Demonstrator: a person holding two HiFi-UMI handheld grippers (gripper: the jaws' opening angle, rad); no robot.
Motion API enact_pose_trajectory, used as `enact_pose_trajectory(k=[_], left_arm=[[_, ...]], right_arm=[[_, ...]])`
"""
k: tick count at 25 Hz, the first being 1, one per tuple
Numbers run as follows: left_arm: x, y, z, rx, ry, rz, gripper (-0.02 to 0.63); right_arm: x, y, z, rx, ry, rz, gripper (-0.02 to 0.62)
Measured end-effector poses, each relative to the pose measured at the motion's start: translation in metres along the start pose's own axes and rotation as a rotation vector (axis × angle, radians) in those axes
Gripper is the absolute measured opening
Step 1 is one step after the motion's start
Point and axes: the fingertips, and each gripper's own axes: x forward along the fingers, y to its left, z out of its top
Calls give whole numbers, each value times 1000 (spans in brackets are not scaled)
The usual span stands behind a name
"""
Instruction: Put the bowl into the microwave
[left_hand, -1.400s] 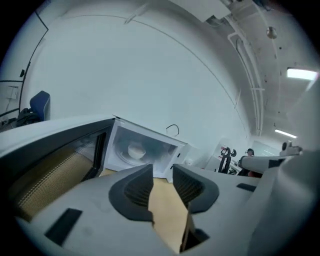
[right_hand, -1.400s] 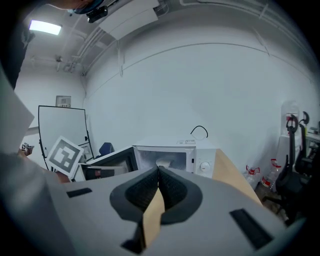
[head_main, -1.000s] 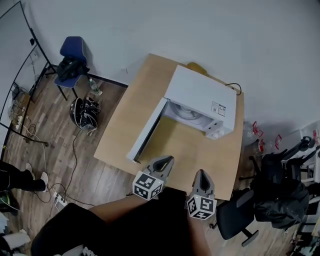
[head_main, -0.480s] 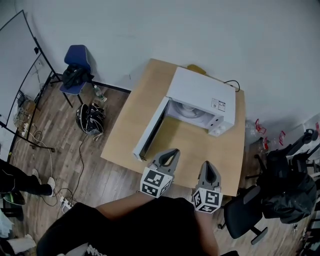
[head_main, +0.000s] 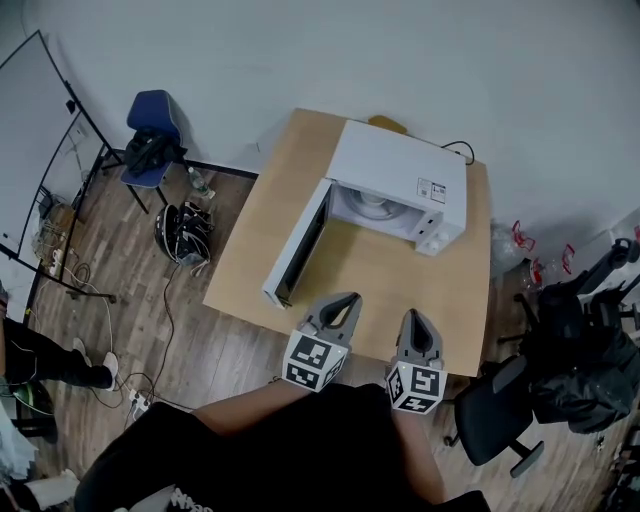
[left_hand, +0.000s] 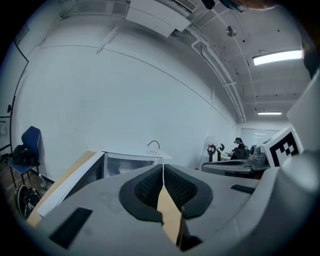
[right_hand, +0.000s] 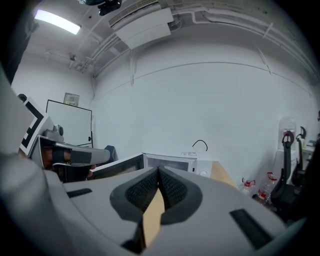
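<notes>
Head view: microwave (head_main: 398, 180) at the table's (head_main: 400, 290) far edge, door (head_main: 297, 245) open, white bowl (head_main: 372, 205) inside. Both grippers hover over the near edge.

Left gripper (head_main: 349, 299) view: fingers pressed together, empty.

Right gripper (head_main: 413, 316) view: fingers together too, nothing held.

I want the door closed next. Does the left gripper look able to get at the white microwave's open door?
Probably yes: the open door stands out toward the left gripper, with only bare wooden tabletop between; its jaws are shut, empty.
</notes>
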Motion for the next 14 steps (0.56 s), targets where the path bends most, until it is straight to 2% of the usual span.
enact_pose_trajectory(k=[8,14], left_arm=[[-9,-5,-5,22,-1,23,18],[-15,-14,-9,18,13,1,12]], right_arm=[[-4,11,-6,-13,11,42,60],[-7,17,-7,-25,19,68,60]])
